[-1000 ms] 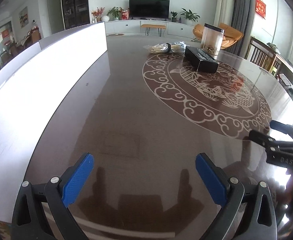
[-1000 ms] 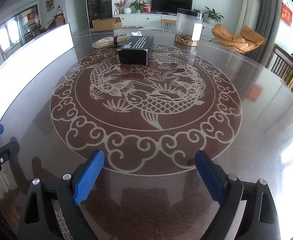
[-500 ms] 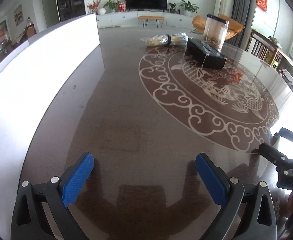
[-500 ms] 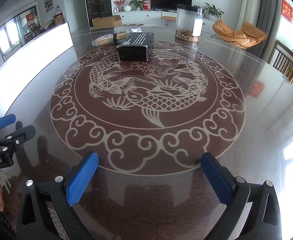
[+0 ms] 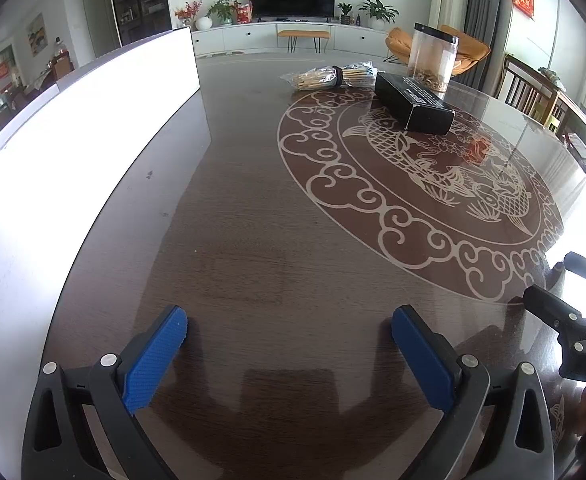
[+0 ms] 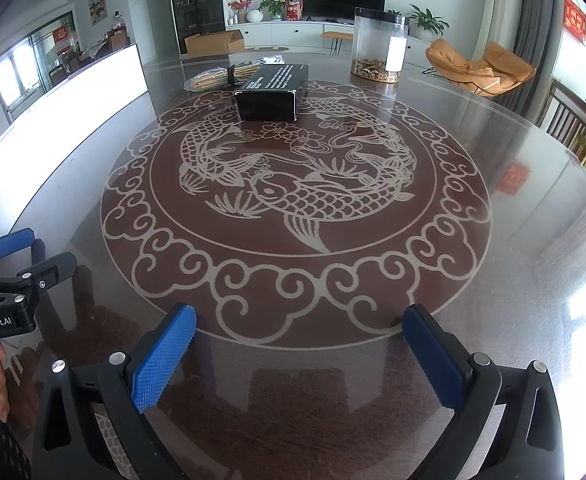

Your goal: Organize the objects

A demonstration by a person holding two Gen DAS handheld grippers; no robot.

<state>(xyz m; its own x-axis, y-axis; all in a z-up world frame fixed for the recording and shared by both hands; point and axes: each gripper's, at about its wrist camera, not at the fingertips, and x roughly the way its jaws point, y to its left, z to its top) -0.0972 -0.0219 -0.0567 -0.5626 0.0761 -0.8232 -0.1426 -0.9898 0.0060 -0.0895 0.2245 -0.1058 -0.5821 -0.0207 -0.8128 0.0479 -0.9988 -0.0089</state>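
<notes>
Right wrist view, black box (image 6: 271, 92) lying flat, lettered top

black box (image 6: 271, 94) flat beside chopstick bundle (image 6: 217, 76)

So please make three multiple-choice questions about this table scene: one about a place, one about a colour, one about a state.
1. Where is the black box?
A. At the far edge of the fish pattern on the table
B. Between the right tool's pads
C. On the orange chair

2. What colour are the pads of the right tool?
A. Red
B. Blue
C. White

3. In what state is the left tool?
A. Shut on the box
B. Shut on nothing
C. Open, with nothing between its pads

Answers:
1. A: the box lies on the pattern's far rim, beside the bag of sticks and near the clear jar.
2. B: both ribbed pads are blue.
3. C: only bare table shows between its wide-apart pads.
</notes>
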